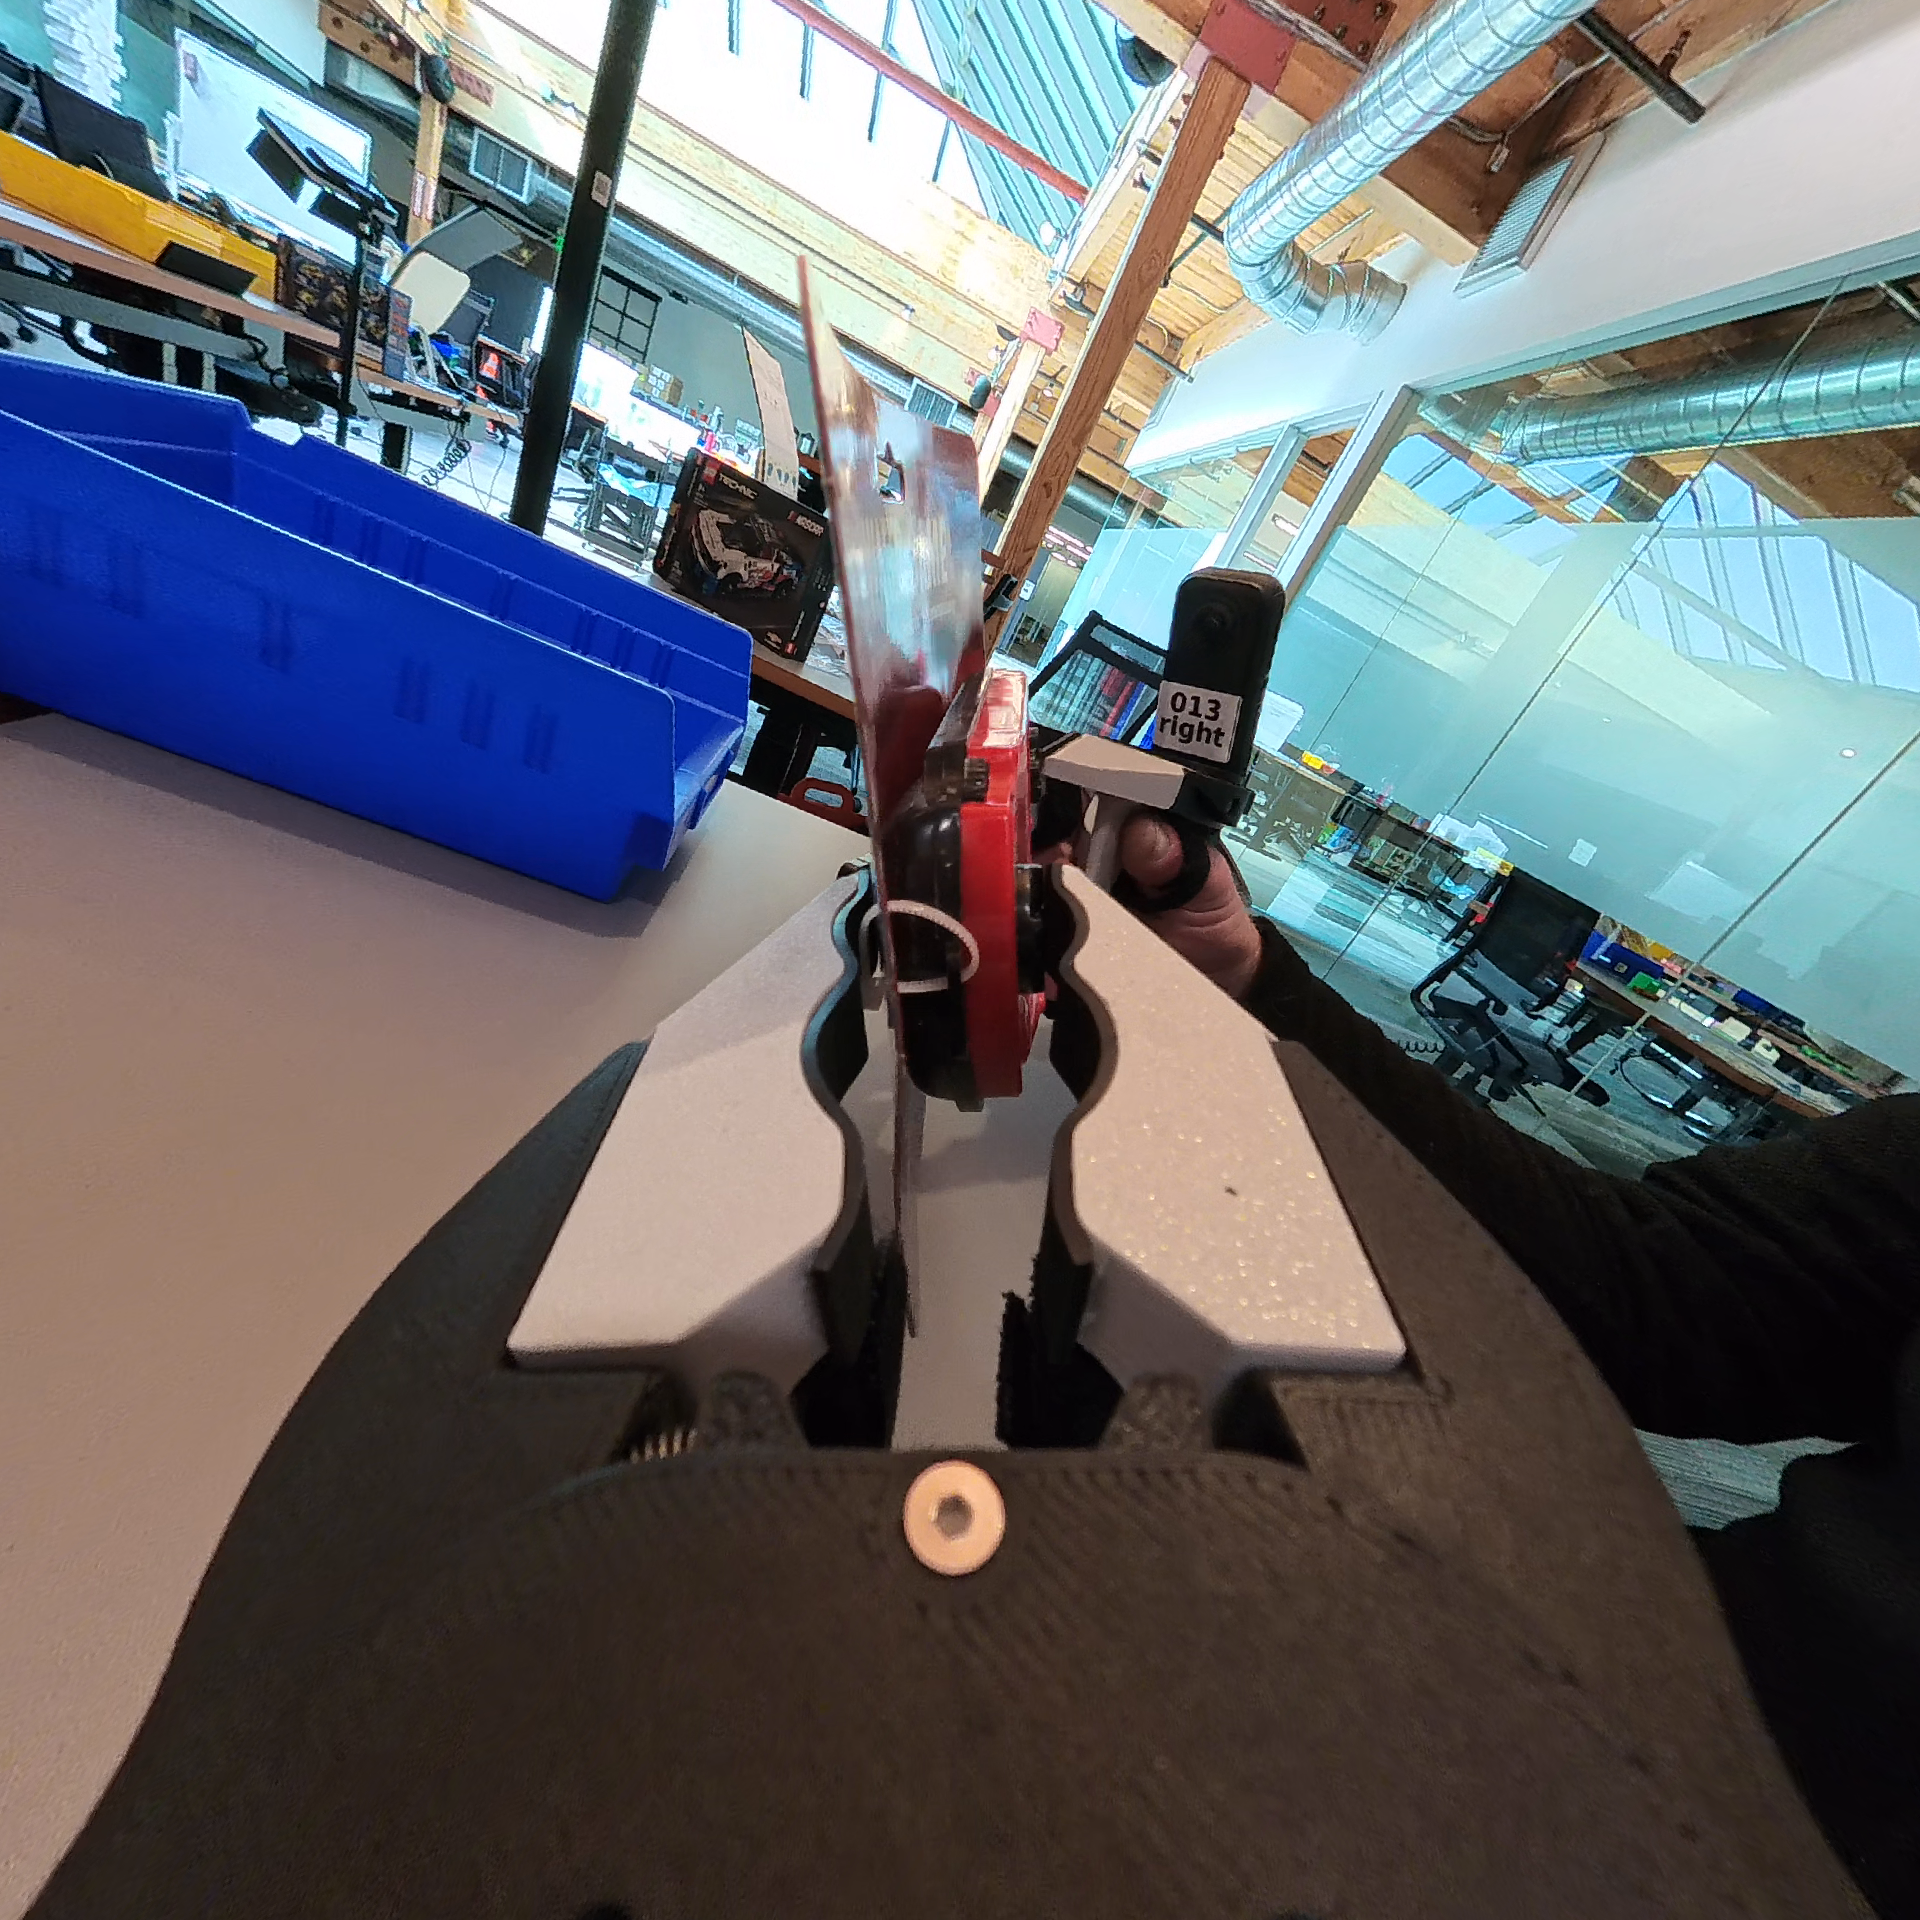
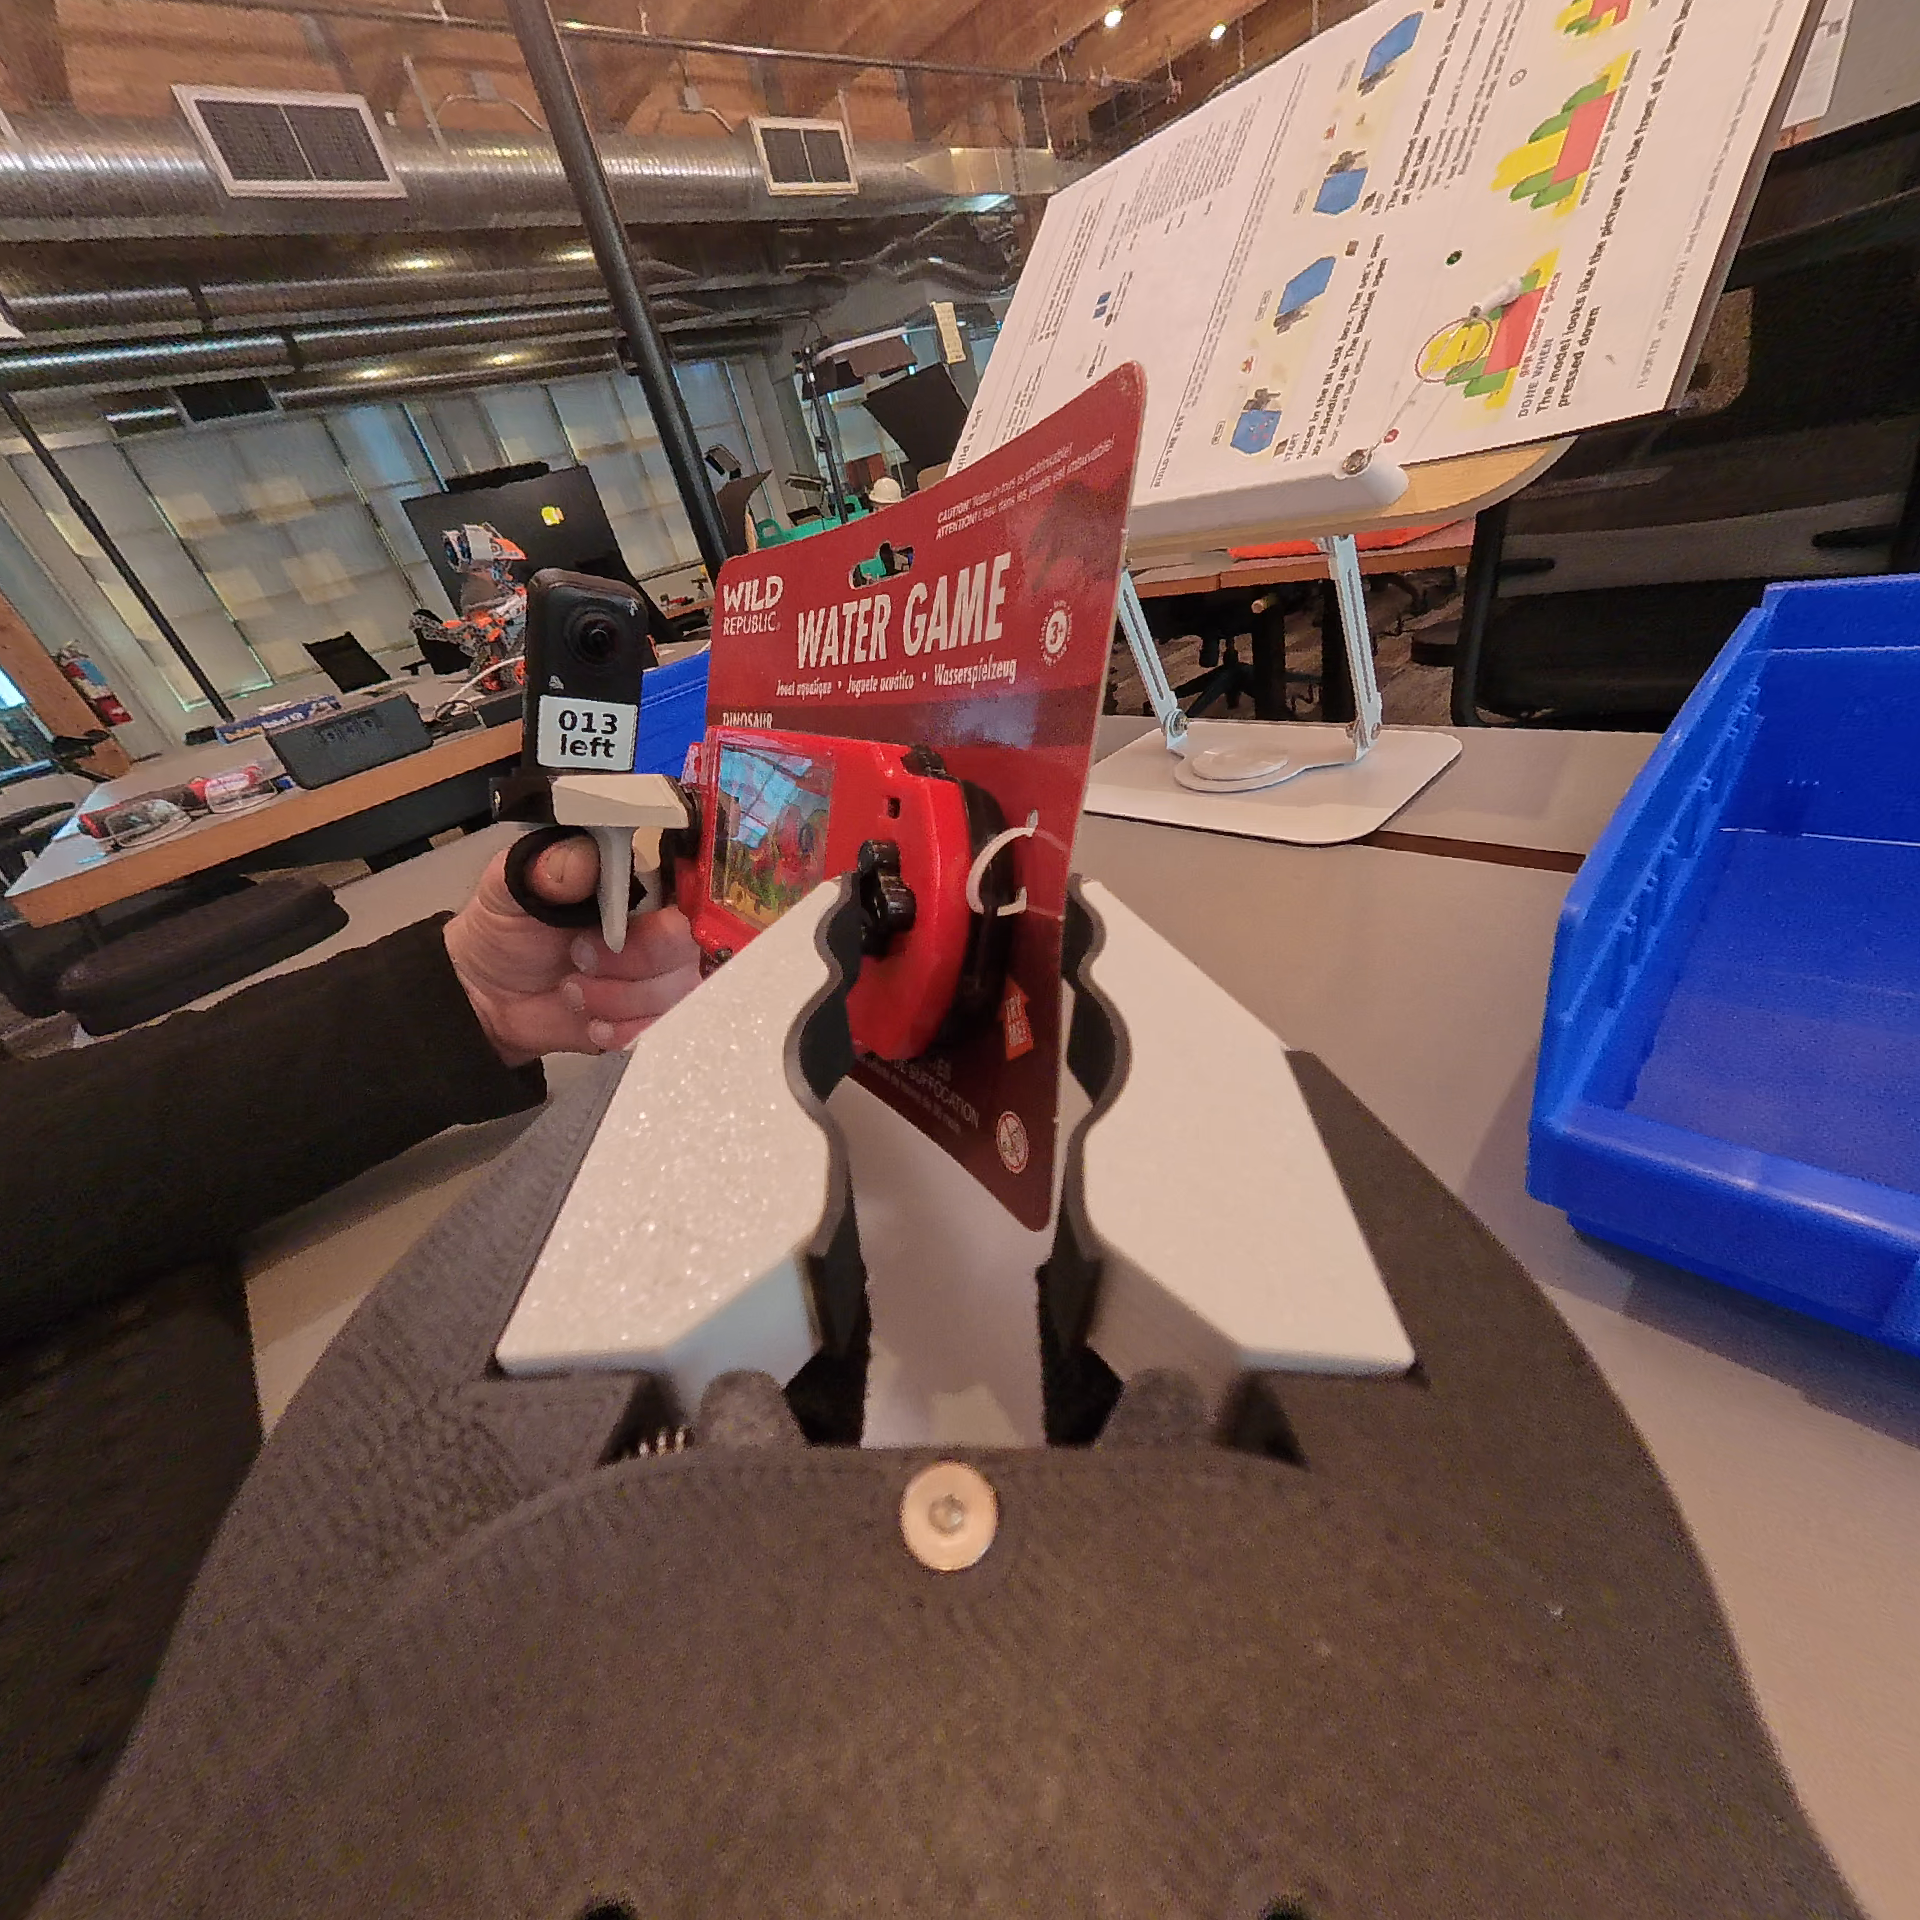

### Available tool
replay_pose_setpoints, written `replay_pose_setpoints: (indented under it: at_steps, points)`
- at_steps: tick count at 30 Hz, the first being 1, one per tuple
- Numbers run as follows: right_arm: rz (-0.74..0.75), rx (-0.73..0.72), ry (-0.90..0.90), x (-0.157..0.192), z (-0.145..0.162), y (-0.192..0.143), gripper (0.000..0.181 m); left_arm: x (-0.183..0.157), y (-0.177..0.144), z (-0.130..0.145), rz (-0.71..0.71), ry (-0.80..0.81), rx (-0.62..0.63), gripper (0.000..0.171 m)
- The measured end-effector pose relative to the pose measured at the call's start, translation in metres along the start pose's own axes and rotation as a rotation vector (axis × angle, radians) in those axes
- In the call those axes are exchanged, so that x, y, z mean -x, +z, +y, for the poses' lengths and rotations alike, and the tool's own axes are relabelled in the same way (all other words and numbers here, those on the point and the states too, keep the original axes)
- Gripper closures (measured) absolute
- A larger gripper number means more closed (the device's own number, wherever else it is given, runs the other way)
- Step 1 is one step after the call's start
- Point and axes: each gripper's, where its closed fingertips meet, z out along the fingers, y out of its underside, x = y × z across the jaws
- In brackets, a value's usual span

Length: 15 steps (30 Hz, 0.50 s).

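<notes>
A red handheld water-game toy (image 2: 800,831), tied with white ties to a dark red backing card (image 2: 935,623), is held up above the grey table (image 2: 1403,987). My right gripper (image 2: 956,904) is shut on the toy's right end and the card. My left gripper (image 1: 966,904) is shut on the same toy (image 1: 997,831), seen edge-on with the card (image 1: 914,540) rising above it. In the right wrist view the left gripper (image 2: 665,831) sits at the toy's left end. In the left wrist view the right gripper (image 1: 1081,810) shows just behind the toy, held by a hand in a dark sleeve.
A blue plastic bin (image 1: 364,675) lies on the table (image 1: 260,1039) to the left of the left gripper; it shows at the right in the right wrist view (image 2: 1766,935). A white document stand (image 2: 1278,779) holding an illustrated sheet (image 2: 1351,260) stands behind the toy. A black pole (image 1: 582,260) rises beyond.
</notes>
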Motion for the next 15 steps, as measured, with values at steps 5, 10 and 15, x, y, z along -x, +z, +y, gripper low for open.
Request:
replay_pose_setpoints:
  at_steps: [5,10,15]
  points:
    - [-0.011,0.000,0.002,0.0010,0.0002,-0.0004,0.140,-0.0006,0.0012,0.0004,0.008,-0.008,-0.003,0.143]
    - [-0.036,0.014,-0.010,0.0056,0.0027,0.0014,0.140,0.0006,-0.0024,-0.0046,0.015,-0.029,-0.035,0.144]
    - [-0.046,0.016,-0.021,0.0075,0.0033,0.0011,0.145,0.0011,-0.0045,-0.0070,0.023,-0.043,-0.049,0.144]
